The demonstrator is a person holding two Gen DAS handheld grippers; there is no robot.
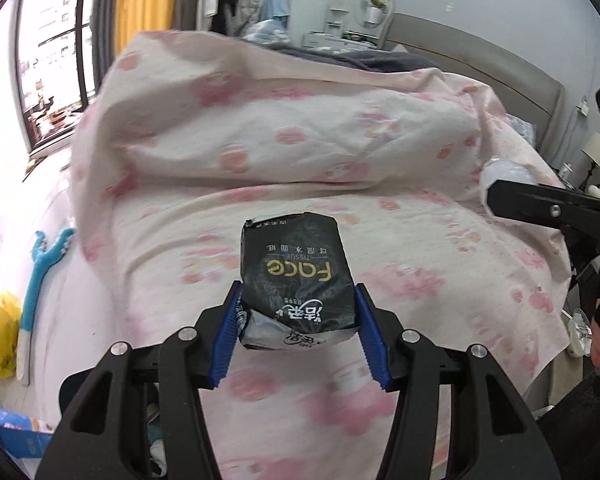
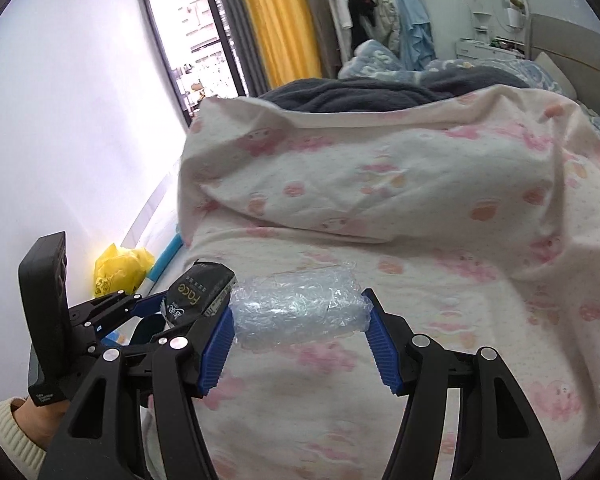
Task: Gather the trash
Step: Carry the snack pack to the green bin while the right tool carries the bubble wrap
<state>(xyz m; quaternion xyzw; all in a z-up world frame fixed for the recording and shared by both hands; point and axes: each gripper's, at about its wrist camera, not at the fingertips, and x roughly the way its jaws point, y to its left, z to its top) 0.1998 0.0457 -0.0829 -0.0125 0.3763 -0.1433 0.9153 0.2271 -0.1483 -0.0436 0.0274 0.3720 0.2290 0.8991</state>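
With both grippers already loaded, the pick-up half looks done; a drop-off seems to remain, and no bin can be identified. Left gripper (image 1: 298, 316) pinches a crumpled black plastic tissue packet with gold lettering (image 1: 296, 272) between its blue ribbed pads, packet held above the pink-flowered white bedspread (image 1: 440, 272). Right gripper (image 2: 300, 316) clamps a wad of clear bubble-wrap film (image 2: 298, 308) across its width, also over the bed. Loose yellow plastic bag (image 2: 120, 266) lies on the floor beside the bed, well apart from both; possibly trash still to collect, or the receptacle.
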